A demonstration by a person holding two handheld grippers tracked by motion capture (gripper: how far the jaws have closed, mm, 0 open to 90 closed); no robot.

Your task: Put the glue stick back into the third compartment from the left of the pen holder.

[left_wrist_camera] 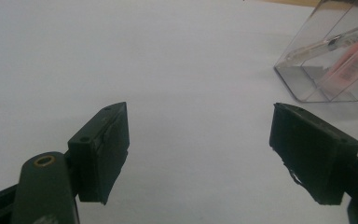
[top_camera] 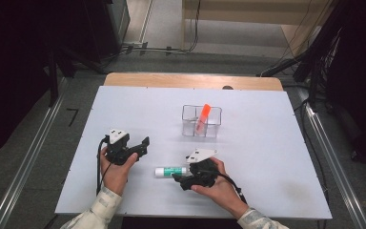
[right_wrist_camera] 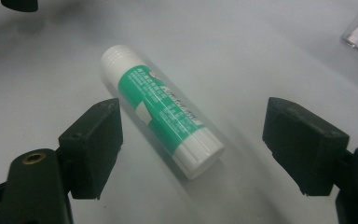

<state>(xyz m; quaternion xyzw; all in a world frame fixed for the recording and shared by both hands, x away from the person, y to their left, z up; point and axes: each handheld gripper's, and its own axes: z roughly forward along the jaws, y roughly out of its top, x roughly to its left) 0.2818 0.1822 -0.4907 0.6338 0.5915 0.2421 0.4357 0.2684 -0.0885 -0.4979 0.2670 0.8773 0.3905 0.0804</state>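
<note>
High view, glue stick: the glue stick lies flat on the white table, nearer to me than the clear box and a little to its left.
High view, right gripper: I hold my right gripper just beside the stick's near end, low over the table, so its jaws can come around the tube.
High view, left gripper: my left gripper rests to the left of the box, apart from the stick, keeping out of the way.
High view, box: an orange marker leans inside it, so I judge the stick is meant to go there too.
Left gripper view, jaws: spread wide with bare table between them; the box sits up at the right.
Right gripper view, jaws: spread wide, nothing held; the stick lies slantwise between them, not touching either.
Right gripper view, next move: I judge I must turn a little to square up before closing.
</note>
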